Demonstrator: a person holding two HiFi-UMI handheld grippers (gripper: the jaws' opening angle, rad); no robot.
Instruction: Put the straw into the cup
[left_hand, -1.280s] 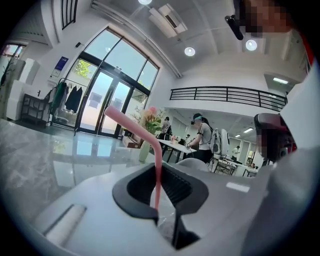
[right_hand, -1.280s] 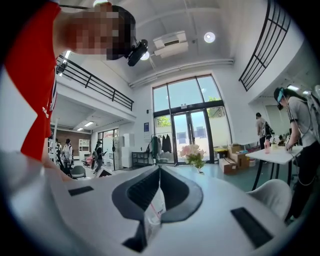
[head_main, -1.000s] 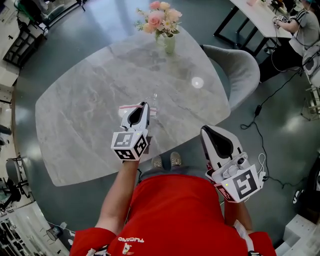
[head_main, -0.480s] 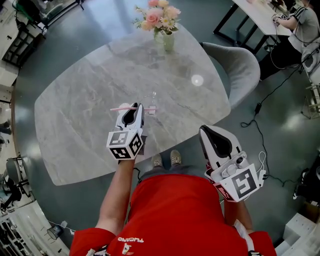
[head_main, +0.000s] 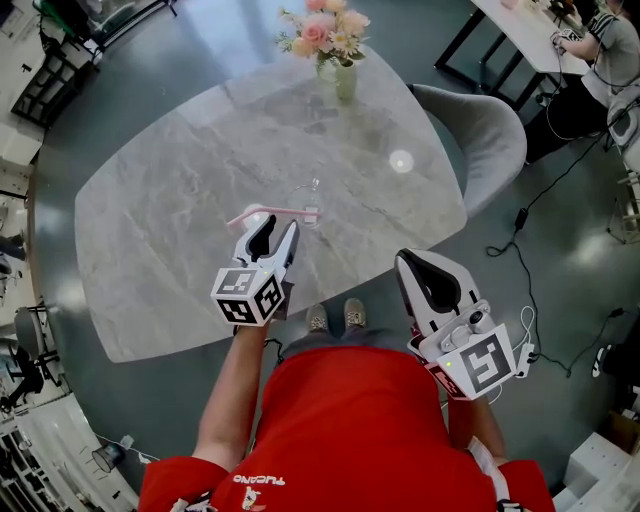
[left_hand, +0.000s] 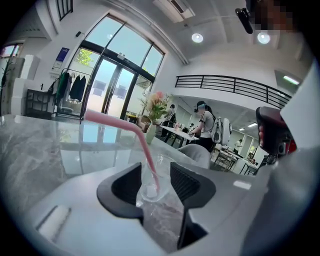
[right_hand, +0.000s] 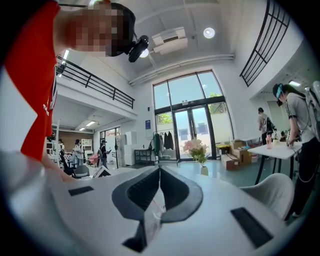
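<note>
A clear plastic cup (head_main: 308, 203) stands near the marble table's (head_main: 150, 220) front edge, with a pink bendy straw (head_main: 266, 212) leaning in it, its bent top pointing left. My left gripper (head_main: 273, 232) sits just in front of the cup, its jaws opening and wide apart. In the left gripper view the cup (left_hand: 149, 186) and the straw (left_hand: 144, 146) show in the gap between the left gripper's (left_hand: 152, 181) jaws, and neither pad touches them. My right gripper (head_main: 418, 264) hovers off the table by my body. The right gripper (right_hand: 159, 172) is shut on a thin clear wrapper strip (right_hand: 152, 216).
A vase of pink flowers (head_main: 335, 40) stands at the table's far edge. A grey chair (head_main: 480, 130) is tucked in at the right side. Other people sit and stand at desks (head_main: 540, 35) at the back right.
The left gripper's jaws have spread and let go of the pink straw, which now rests in the cup. The left gripper has drawn back and lower. The right gripper has stayed put.
</note>
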